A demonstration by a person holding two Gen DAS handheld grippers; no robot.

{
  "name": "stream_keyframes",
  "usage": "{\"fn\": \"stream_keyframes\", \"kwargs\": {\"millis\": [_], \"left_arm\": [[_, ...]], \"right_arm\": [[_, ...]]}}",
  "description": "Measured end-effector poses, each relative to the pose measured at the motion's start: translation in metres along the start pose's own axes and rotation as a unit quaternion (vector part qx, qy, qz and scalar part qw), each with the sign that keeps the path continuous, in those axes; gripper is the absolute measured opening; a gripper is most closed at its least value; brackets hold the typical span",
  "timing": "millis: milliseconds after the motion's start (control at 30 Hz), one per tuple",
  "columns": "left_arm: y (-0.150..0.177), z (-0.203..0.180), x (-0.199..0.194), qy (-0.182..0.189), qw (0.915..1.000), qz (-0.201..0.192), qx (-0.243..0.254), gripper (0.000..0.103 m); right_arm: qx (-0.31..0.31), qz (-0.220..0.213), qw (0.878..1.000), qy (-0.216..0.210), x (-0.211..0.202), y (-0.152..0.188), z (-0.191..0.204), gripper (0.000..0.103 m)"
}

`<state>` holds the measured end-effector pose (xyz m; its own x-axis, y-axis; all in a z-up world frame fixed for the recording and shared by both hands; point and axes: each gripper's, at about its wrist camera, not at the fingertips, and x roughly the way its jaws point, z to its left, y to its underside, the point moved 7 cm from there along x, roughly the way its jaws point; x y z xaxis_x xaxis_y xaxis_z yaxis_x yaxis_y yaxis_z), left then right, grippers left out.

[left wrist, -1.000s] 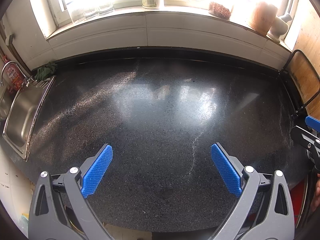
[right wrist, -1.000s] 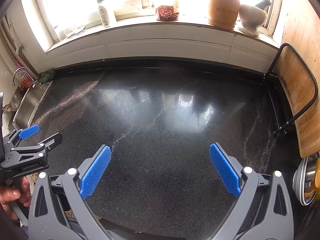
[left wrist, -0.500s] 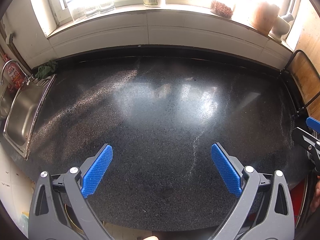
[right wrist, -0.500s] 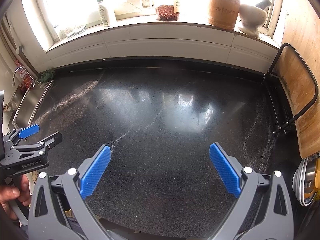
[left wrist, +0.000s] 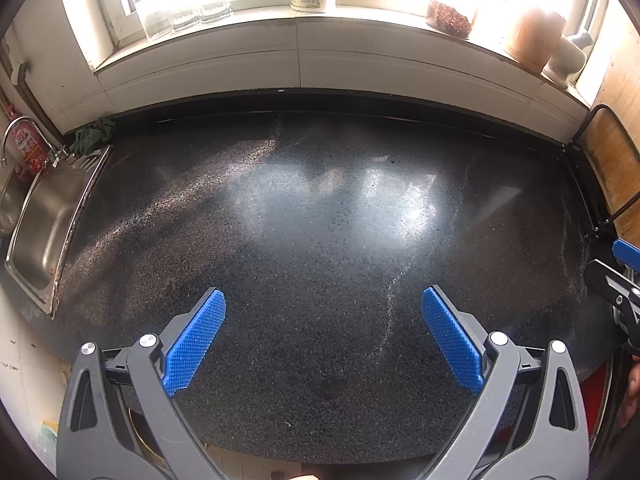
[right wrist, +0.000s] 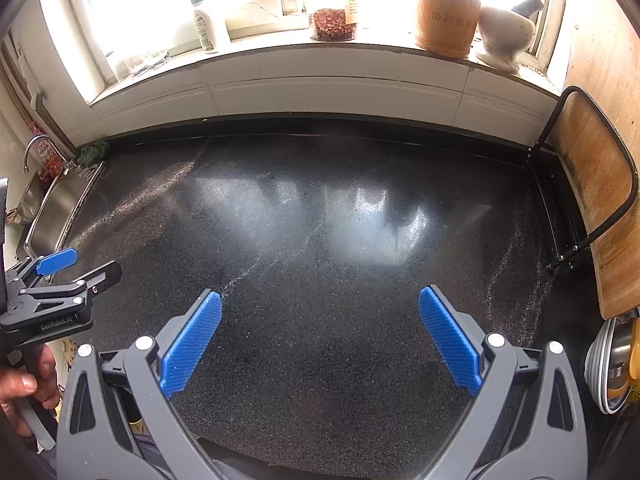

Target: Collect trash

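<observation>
The dark speckled tabletop (left wrist: pixel 320 220) fills the middle of both views, with a steel sink (left wrist: pixel 40 220) at its left edge, and no trash shows anywhere on it. The left claw (left wrist: pixel 323 316) and right claw (right wrist: pixel 320 316) both gape wide, holding and touching nothing. Nothing has shifted since a second ago.

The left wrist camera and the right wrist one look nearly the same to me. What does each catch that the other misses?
Only the left wrist view shows the left gripper head-on, open over the countertop. Only the right wrist view shows the right gripper head-on, also open, a hand holding the other tool, and stacked metal bowls. Both share the sink, green cloth, cutting board and wooden jar.
</observation>
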<state>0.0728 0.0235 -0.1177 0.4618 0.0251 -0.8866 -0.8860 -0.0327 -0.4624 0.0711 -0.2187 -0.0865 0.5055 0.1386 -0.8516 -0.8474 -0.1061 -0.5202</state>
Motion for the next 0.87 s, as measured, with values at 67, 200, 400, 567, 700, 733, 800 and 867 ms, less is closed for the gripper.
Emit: {"fn": "stream_keyframes", "kwargs": {"millis": [67,200,400,567,700,733,800,867], "left_arm": [[0.000,0.001,0.002,-0.001,1.0000,0.004,-0.001,0.096],[0.000,-0.001,0.004,0.002,1.0000,0.009,-0.001,0.096],[-0.002,-0.001,0.004,0.004,1.0000,0.004,-0.001,0.096],[-0.002,-0.002,0.002,0.006,1.0000,-0.001,0.006,0.096],[-0.002,-0.002,0.007,0.006,1.0000,0.005,0.006,0.096],[-0.003,-0.002,0.008,0.009,0.9999,0.005,0.006,0.096],[-0.004,-0.003,0.012,0.015,0.9998,0.007,0.010,0.096],[-0.006,0.000,0.018,0.004,0.9999,0.000,0.013,0.096]], "right_arm": [[0.001,0.000,1.000,0.000,0.000,0.000,0.000,0.096],[0.002,0.001,1.000,0.000,0.001,-0.001,-0.001,0.096],[0.004,0.003,1.000,-0.001,0.003,-0.001,-0.003,0.096],[0.005,0.006,1.000,-0.002,0.006,0.001,-0.004,0.096],[0.006,0.010,1.000,-0.003,0.011,0.003,-0.006,0.096],[0.006,0.012,1.000,-0.002,0.013,0.003,-0.007,0.096],[0.006,0.014,1.000,-0.002,0.017,0.003,-0.008,0.096],[0.006,0.015,1.000,-0.002,0.022,0.002,-0.010,0.096]]}}
